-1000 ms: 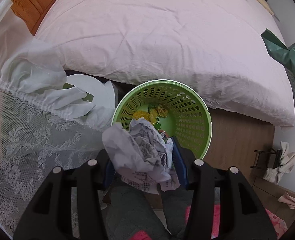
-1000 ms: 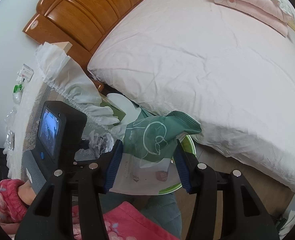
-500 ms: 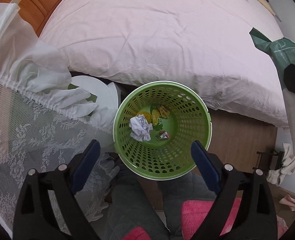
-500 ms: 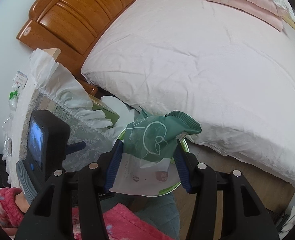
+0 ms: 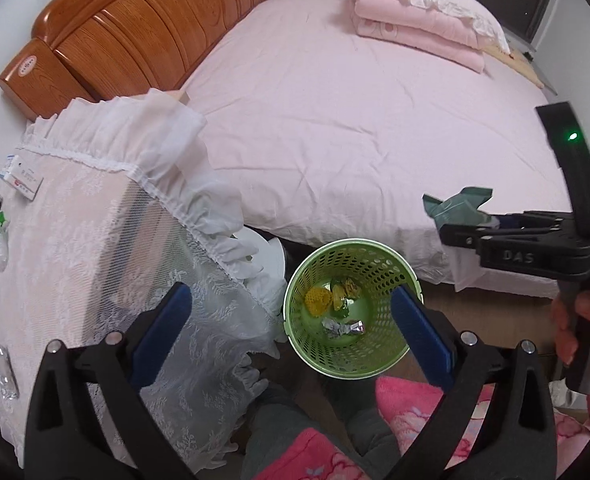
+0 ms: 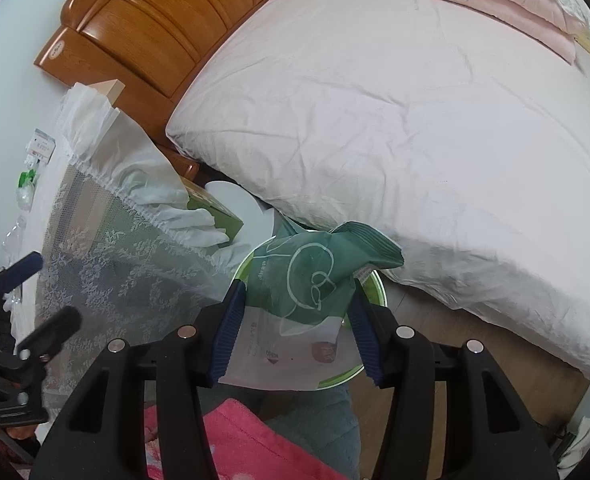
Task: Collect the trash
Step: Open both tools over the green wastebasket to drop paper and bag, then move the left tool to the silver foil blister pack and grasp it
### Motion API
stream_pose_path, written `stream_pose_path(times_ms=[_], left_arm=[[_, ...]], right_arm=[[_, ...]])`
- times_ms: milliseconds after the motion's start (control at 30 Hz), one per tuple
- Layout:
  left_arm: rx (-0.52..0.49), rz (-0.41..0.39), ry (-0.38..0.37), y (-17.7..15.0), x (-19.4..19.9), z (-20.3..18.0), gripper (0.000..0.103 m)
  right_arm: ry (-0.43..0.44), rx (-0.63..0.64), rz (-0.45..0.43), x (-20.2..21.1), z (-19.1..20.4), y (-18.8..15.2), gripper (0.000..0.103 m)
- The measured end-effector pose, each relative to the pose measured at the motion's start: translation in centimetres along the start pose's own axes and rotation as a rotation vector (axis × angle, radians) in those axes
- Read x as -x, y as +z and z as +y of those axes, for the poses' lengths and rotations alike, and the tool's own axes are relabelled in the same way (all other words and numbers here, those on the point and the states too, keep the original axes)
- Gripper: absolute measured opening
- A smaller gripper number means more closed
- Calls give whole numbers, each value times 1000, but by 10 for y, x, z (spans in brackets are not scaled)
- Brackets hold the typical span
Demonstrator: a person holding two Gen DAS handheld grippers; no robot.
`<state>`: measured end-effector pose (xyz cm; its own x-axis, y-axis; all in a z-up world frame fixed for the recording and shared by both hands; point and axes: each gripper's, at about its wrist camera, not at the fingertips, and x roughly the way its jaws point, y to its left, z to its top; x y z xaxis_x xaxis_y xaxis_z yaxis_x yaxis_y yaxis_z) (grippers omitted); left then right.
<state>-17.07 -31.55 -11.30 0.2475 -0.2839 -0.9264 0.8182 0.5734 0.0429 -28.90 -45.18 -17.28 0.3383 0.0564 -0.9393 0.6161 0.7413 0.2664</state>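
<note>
trash (image 5: 342, 326) is gathered in the green bin (image 5: 399, 268) on the floor by the bed's edge (image 5: 375, 236). the left claw (image 5: 291, 330), just opened wide, is held empty above it; a green bag (image 6: 315, 276) is gripped in the right claw (image 6: 297, 330) over the bin, likely to be dropped next.

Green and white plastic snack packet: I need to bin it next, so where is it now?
The green and white plastic snack packet is pinched in the right tongs, above the round green perforated plastic bin beside the pink bed.
</note>
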Motion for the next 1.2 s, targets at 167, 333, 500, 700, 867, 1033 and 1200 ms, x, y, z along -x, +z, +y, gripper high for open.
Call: stream_pose_path(times_ms=[167, 333, 500, 700, 867, 1033, 1200], left_arm=[[26, -45, -3, -2, 21, 4, 95], [17, -43, 6, -8, 22, 2, 95], [27, -23, 16, -13, 18, 5, 95], [47, 9, 11, -21, 12, 9, 95], [67, 28, -2, -25, 8, 13, 95], [90, 13, 20, -25, 12, 20, 95], [174, -50, 96, -23, 33, 50, 95]], right_arm=[[6, 34, 16, -7, 12, -1, 53], [5, 65, 74, -34, 23, -7, 53], [-15, 71, 165, -81, 31, -21, 54], [-68, 38, 234, -108, 28, -34, 91], [-87, -7, 240, -110, 19, -36, 96], [-102, -30, 213, -97, 21, -31, 96], [-80, 32, 82, -52, 46, -6, 96]])
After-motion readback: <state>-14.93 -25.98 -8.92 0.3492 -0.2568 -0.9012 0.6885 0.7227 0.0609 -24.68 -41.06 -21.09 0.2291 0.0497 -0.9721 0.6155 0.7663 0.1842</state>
